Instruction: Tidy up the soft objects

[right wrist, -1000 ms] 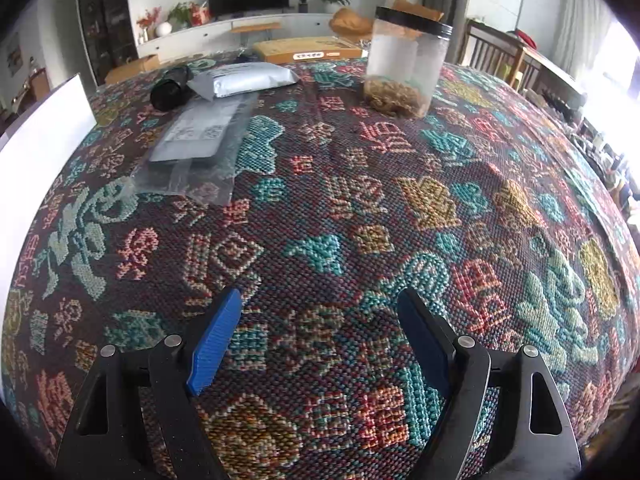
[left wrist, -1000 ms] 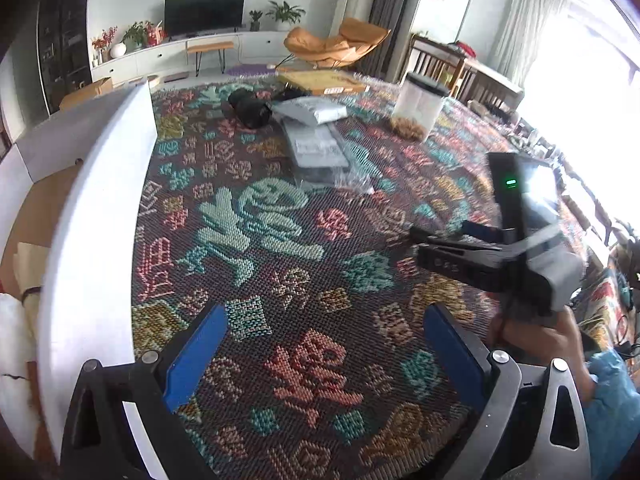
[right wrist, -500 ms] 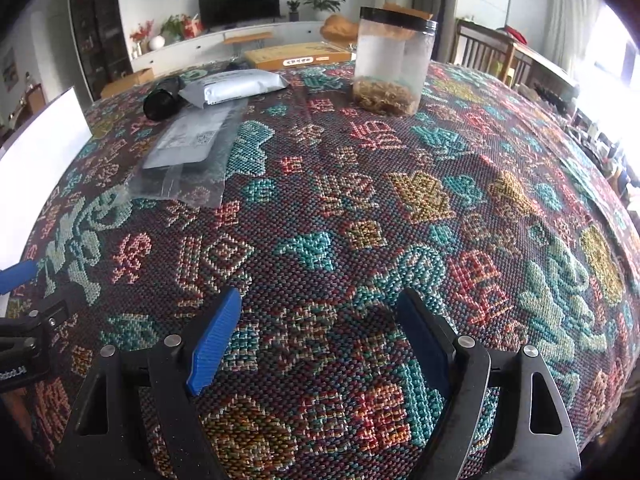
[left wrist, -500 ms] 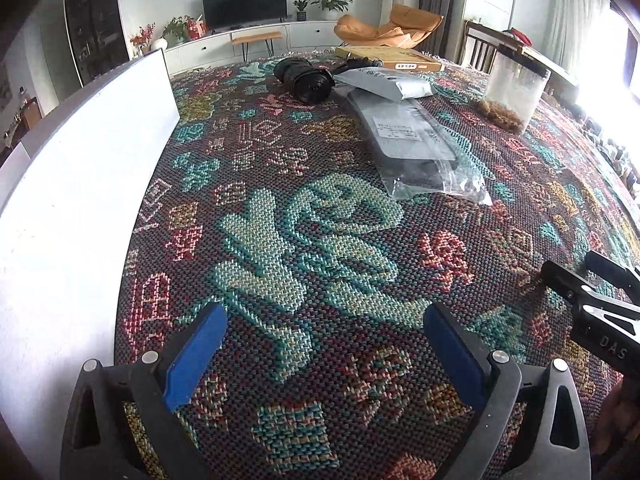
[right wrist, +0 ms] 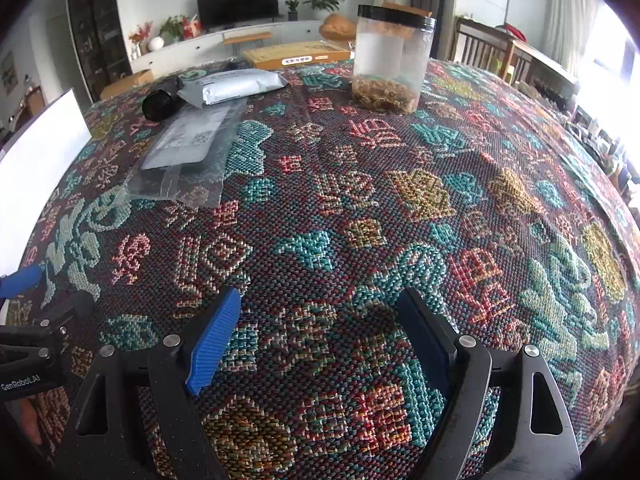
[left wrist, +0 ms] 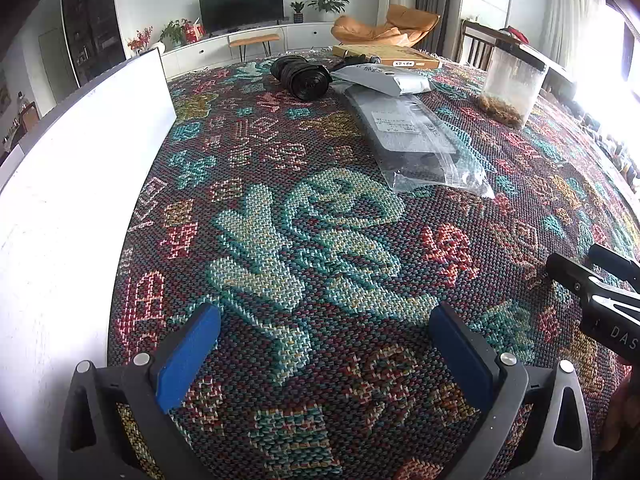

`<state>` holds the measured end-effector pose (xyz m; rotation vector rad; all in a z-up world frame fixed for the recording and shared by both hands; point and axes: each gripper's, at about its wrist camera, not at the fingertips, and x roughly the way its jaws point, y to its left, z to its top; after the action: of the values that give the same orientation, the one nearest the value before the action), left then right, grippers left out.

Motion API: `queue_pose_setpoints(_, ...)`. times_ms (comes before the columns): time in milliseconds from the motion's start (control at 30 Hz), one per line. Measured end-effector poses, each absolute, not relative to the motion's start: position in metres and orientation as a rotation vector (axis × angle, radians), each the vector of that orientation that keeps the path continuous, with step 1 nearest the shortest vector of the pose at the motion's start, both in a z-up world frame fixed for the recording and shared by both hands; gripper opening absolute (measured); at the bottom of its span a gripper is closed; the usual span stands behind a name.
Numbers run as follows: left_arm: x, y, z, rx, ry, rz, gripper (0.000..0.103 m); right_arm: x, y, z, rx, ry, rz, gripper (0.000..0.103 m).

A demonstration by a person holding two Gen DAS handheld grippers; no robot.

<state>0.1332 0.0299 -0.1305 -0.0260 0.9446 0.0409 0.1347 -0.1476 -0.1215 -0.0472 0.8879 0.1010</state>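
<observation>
left wrist only: orange chair (left wrist: 386, 26) behind black roll (left wrist: 302, 76)

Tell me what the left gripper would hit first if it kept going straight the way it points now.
Most likely the patterned tablecloth itself: the left gripper is open, tilted down at bare cloth, nothing between its fingers. The clear plastic bag lies farther ahead and slightly right, probably beyond that line, though depth is hard to judge.

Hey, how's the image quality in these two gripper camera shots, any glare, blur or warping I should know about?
Left wrist view: window light blows out the right edge, the white board bows from fisheye warping, and the clear packaged item stays sharp. Right wrist view: the same glare at the right, the patterned cloth bulges like a dome, the corners go dark, and the plastic jar is crisp.
</observation>
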Motion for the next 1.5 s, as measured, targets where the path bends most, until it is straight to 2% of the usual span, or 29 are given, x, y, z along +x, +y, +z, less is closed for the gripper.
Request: queue_pose_setpoints(1500, 0.1332, 0.0301, -0.1311, -0.026, 0.945, 0.042, 0.103, 0.1351, -0.1487, -0.1214, -0.045, 0.890, 0.102, 0.086)
